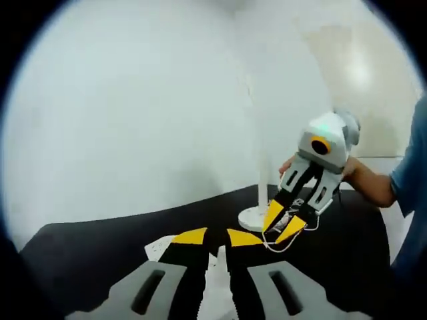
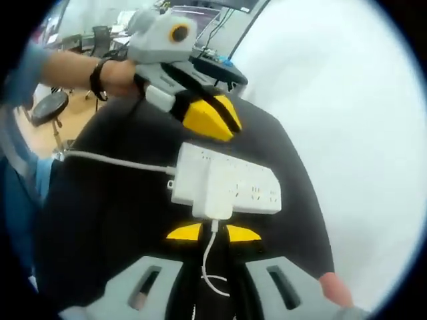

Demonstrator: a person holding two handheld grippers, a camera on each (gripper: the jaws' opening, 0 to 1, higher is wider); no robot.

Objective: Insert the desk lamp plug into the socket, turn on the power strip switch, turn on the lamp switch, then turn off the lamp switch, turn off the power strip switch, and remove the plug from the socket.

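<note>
A white power strip [image 2: 227,183] lies on the black table top [image 2: 120,227], its own cable [image 2: 113,160] running off to the left. The lamp's white plug [image 2: 213,210] sits in the strip's near side. Its thin cord [image 2: 208,263] trails back between my right gripper's yellow tips. My right gripper [image 2: 213,233] is shut on the plug's rear; it also appears as the right gripper [image 1: 283,225] beside the lamp base [image 1: 253,217]. My left gripper [image 1: 217,237] is shut, over the power strip [image 1: 155,248]; the left gripper [image 2: 208,119] hovers at the strip's far side.
The lamp's white stem [image 1: 260,133] rises from its base in front of a white wall. A person's hand [image 1: 357,177] holds the right gripper. The table's edge drops at the left to a floor with a stool [image 2: 50,107] and chairs. A fingertip [image 2: 340,288] shows at lower right.
</note>
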